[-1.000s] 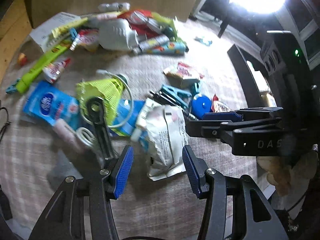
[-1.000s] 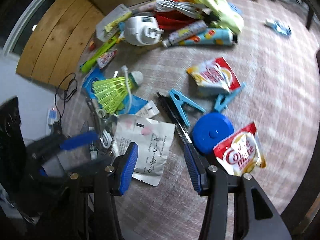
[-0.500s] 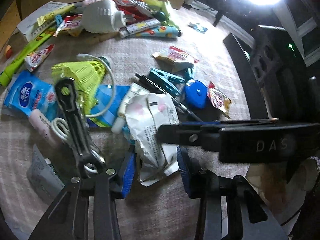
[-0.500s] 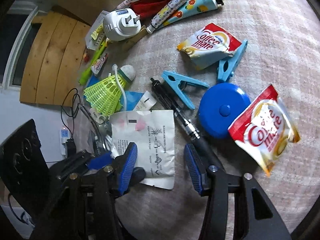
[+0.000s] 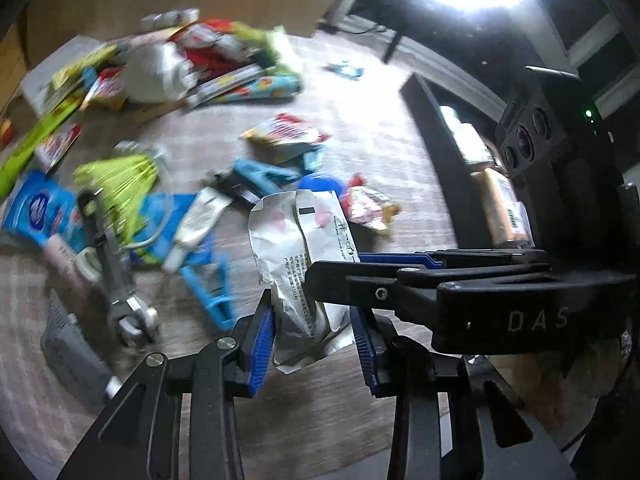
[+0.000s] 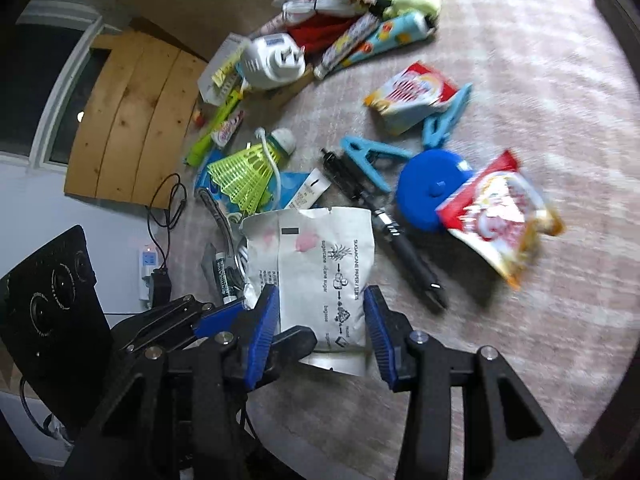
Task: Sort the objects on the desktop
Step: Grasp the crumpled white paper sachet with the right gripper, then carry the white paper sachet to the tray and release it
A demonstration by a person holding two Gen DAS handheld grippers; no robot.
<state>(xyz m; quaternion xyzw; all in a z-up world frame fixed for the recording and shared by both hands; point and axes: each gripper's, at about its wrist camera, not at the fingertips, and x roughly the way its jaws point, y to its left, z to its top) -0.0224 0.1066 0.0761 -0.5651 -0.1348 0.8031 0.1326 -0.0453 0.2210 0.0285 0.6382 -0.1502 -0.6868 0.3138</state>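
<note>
White sachet (image 6: 320,272) printed "SUGARCANE PAPER", lower centre, left gripper (image 5: 316,340) pinching its crumpled end, right gripper (image 6: 322,332) straddling it, grip uncertain, "DAS" on right gripper body.

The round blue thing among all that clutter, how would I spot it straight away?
Start on the pinkish checked cloth covering the table and find the black pen lying slantwise near its middle. Just right of the pen sits the blue disc, its right edge tucked under a red and white snack packet. It is the only round, flat, solid blue thing there; the nearby clothes pegs are paler and forked.
</note>
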